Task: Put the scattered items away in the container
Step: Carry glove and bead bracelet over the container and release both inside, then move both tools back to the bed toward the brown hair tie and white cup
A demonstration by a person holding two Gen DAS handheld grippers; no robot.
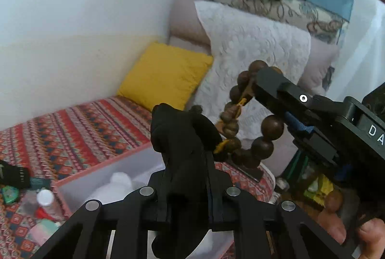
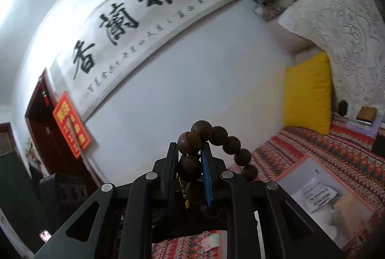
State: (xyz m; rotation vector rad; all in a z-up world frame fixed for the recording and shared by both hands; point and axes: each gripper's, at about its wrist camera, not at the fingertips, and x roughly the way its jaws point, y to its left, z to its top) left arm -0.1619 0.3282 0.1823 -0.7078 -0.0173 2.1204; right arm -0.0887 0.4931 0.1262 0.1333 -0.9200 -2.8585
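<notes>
My left gripper is shut on a black cloth item and holds it above the white container with a pink rim. My right gripper is shut on a brown wooden bead bracelet. In the left wrist view the right gripper holds the bracelet up in the air, just right of the black item. The container also shows in the right wrist view, low at the right, with white items inside.
Loose items lie on the patterned bedspread left of the container: a small bottle, a green piece, a black pouch. A yellow pillow and folded quilts stand behind. A wall lies to the left.
</notes>
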